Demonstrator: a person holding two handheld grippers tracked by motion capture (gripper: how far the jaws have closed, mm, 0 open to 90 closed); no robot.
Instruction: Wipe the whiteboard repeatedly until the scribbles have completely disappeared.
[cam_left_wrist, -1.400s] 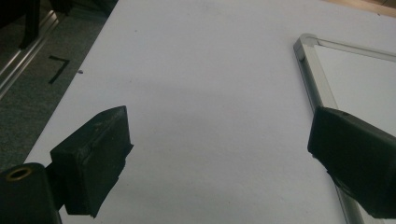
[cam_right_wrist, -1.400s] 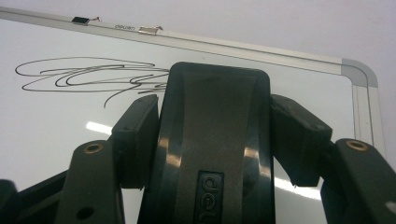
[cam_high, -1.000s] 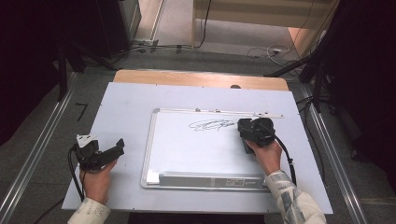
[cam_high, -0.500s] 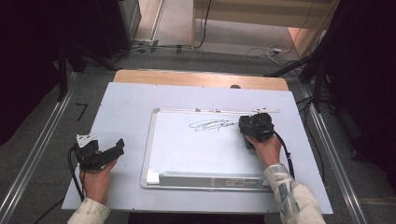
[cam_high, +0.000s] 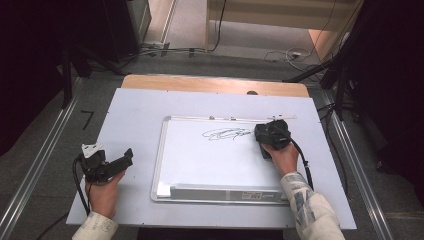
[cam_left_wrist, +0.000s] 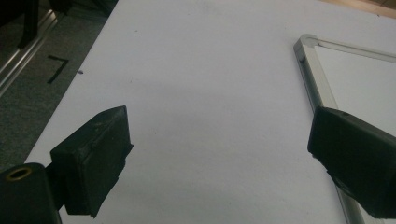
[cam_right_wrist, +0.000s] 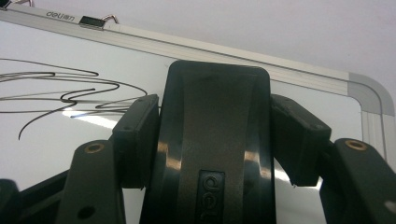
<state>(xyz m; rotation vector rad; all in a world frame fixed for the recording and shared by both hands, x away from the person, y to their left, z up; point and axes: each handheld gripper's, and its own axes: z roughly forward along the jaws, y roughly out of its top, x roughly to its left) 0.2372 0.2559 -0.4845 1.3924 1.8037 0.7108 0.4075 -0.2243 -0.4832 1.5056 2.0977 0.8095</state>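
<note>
Wiping the scribble (cam_high: 226, 134) off the whiteboard (cam_high: 220, 165) goes best if the right hand-held gripper (cam_right_wrist: 215, 140), clamped on the black eraser (cam_right_wrist: 217, 140), presses it flat and sweeps left, while the left hand-held gripper (cam_left_wrist: 219, 154) waits, jaws apart.

We see a pale grey desk (cam_high: 140, 107) with a wooden far edge; flat on it lies a silver-framed rectangular whiteboard (cam_high: 200, 155), set toward its right-hand half.

Glossy black eraser (cam_right_wrist: 217, 140); white whiteboard (cam_high: 215, 160), silver frame, black scribble (cam_high: 226, 133); pale grey table sheet (cam_high: 135, 115).
</note>
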